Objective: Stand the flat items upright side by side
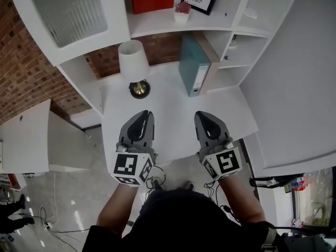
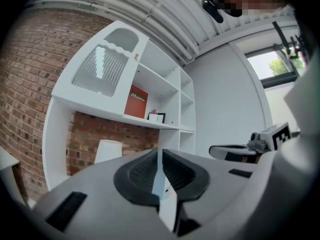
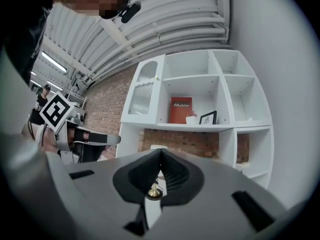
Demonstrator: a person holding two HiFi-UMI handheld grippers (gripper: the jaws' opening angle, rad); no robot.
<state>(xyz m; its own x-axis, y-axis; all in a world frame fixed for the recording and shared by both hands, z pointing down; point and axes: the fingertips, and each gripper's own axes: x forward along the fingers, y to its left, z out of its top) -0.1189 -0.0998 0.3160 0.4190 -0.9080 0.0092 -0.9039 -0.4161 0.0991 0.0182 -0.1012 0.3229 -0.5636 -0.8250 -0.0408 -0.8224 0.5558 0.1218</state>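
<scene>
- The left tongs [image 1: 139,121] and right tongs [image 1: 206,121] are both shut with nothing between the pads. They are held level above the near edge of the counter [image 1: 173,125], well apart from the task's things. If either goes in shut, it shoves instead of gripping, so the jaws need to open first.
- The binder [image 1: 191,67] stands upright at the back right of the counter, touching a brown folder [image 1: 211,54] that sits against the shelf wall [image 1: 227,51]. The pair looks already stood side by side, so any further touch is more likely to upset them than to help.
- I cannot tell whether the binder stands plumb or leans on the folder. If it leans, a nudge at its top could tip it forward flat onto the counter, since nothing props its open side.
- The counter looks smooth, so a push low on the binder could slide its foot out and drop it.
- The lamp [image 1: 134,64] stands at the back left, near the binder's free side. With a wide shade on a small brass base it looks easy to topple, and a sideways sweep of the left tongs could knock it over.
- The shelf [image 1: 157,28] overhangs the back of the counter. A reach made too high could strike its edge.
- No flat item lies on the counter in view; any that remains is out of sight.
</scene>
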